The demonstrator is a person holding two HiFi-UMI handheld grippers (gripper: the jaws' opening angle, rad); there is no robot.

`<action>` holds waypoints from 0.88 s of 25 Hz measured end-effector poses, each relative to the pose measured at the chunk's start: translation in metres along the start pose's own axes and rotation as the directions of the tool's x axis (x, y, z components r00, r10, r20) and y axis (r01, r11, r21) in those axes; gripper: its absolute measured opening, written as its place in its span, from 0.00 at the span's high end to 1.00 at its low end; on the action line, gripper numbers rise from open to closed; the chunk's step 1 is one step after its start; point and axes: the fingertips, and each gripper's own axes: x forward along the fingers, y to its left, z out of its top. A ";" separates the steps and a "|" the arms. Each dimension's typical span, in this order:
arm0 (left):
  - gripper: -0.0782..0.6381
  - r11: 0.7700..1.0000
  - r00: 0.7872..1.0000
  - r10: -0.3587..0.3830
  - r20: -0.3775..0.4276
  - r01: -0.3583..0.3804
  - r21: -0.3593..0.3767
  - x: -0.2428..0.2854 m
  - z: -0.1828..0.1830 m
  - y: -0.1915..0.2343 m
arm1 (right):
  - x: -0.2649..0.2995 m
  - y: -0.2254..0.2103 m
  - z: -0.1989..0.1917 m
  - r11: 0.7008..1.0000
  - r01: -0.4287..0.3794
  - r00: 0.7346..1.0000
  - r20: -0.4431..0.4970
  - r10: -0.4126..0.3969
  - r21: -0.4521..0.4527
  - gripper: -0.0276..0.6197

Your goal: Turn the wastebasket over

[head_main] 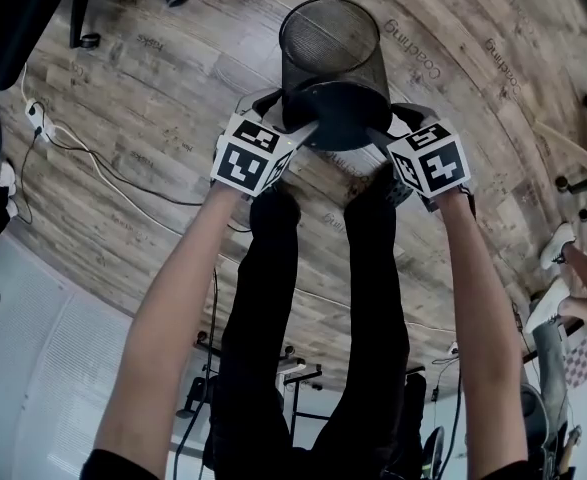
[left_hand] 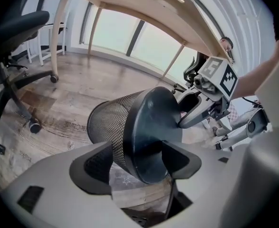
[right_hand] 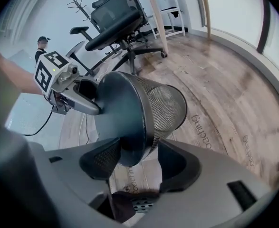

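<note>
Wastebasket [head_main: 331,53]: a round wire-mesh wall on a solid dark base, tipped over the floor [head_main: 153,118] with the base toward the person and the mouth away. Whether its far edge touches the boards cannot be told. It looks light and stiff, though the mesh would likely dent under a hard squeeze and the smooth base may slip, so the base rim is the firmest hold. Left gripper [head_main: 298,128] and right gripper [head_main: 383,133] pinch that rim from opposite sides, each with one finger under the base and the other on the mesh.
</note>
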 end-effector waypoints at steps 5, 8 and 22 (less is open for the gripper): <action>0.42 0.999 1.000 -0.015 -0.016 0.015 -0.038 -0.002 -0.017 -0.010 | 0.003 0.017 -0.015 0.999 -0.046 0.999 -0.010 0.046 0.028 0.52; 0.41 0.997 0.999 -0.041 -0.019 0.040 -0.069 -0.003 -0.028 -0.019 | 0.005 0.027 -0.025 0.996 -0.071 0.997 -0.013 0.072 0.049 0.48; 0.35 0.976 0.987 -0.148 -0.061 0.136 -0.171 0.001 -0.092 -0.058 | 0.022 0.065 -0.081 0.983 -0.148 0.986 -0.062 0.155 0.109 0.44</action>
